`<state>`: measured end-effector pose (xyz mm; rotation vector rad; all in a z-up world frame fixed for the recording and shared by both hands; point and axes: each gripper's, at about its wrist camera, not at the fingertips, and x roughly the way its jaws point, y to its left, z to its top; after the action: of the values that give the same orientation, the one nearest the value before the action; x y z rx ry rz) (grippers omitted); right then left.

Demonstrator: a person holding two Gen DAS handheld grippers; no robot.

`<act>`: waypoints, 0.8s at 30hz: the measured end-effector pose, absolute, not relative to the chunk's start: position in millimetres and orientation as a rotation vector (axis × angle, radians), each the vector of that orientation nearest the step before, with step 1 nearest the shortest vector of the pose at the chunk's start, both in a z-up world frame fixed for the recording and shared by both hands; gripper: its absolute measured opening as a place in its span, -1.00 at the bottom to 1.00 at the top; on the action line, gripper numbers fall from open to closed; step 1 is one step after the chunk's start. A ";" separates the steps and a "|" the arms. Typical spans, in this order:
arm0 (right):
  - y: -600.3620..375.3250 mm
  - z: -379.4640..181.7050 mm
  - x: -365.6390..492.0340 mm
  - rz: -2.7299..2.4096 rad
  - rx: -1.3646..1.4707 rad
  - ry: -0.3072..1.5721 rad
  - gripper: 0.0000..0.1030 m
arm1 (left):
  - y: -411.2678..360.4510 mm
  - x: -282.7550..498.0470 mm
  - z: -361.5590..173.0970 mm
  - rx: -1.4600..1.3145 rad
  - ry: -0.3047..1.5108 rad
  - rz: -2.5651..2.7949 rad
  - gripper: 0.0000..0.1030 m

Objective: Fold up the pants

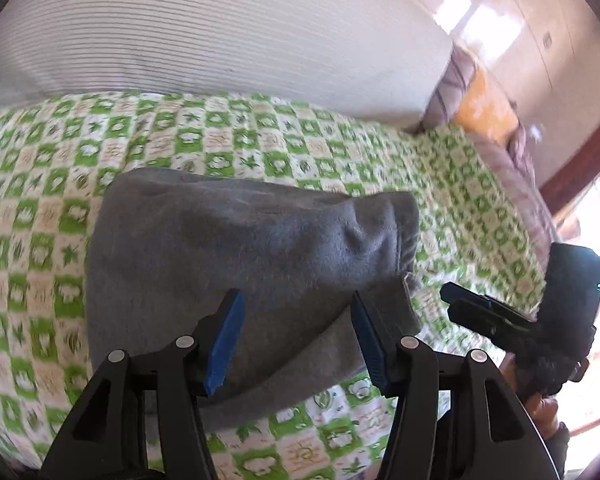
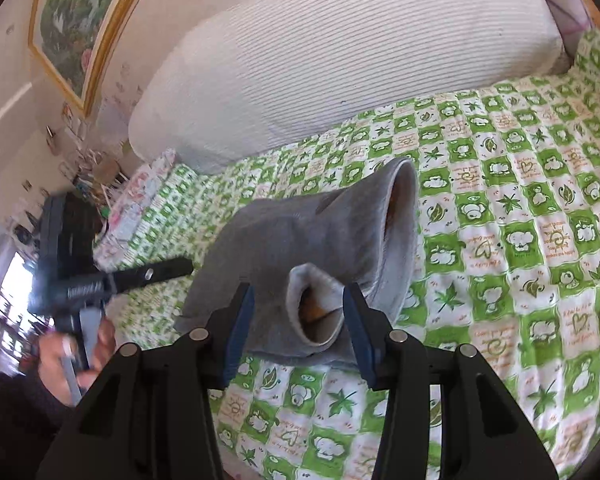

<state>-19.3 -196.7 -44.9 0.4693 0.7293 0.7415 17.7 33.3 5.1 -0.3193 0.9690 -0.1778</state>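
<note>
The grey pants (image 1: 228,248) lie folded in a compact bundle on the green-and-white checked bedspread (image 1: 52,200). My left gripper (image 1: 296,304) is open, its blue pads above the bundle's near edge, holding nothing. In the right wrist view the pants (image 2: 300,236) show two open leg cuffs facing me. My right gripper (image 2: 298,296) is open with its jaws on either side of the near cuff, not closed on it. The right gripper also shows in the left wrist view (image 1: 496,312), and the left gripper in the right wrist view (image 2: 132,276).
A large white ribbed pillow (image 1: 220,40) lies at the head of the bed, also in the right wrist view (image 2: 340,52). An orange cushion (image 1: 484,108) sits by the wall. A framed picture (image 2: 80,16) hangs on the wall.
</note>
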 end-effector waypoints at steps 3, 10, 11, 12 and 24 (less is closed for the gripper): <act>-180.8 -43.8 -23.4 0.724 0.422 0.732 -0.07 | 23.2 33.5 -1.2 -0.274 1.025 -0.235 0.09; -155.6 -55.2 -23.8 0.694 0.347 0.770 -0.07 | 4.3 64.4 -23.5 -0.210 1.107 -0.269 0.09; -153.2 -57.2 -23.6 0.691 0.336 0.776 -0.07 | 3.4 68.4 -27.2 -0.214 1.118 -0.270 0.09; -150.7 -59.8 -21.9 0.691 0.329 0.781 -0.09 | 2.8 73.7 -32.8 -0.218 1.137 -0.275 0.09; -160.9 -40.1 -8.3 0.668 0.377 0.686 -0.88 | 26.5 134.1 -43.3 -0.230 1.126 -0.127 -0.01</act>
<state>-8.3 -160.9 -40.1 0.3772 0.6860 0.6681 134.1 26.5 -43.3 -0.2304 1.1257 -0.1268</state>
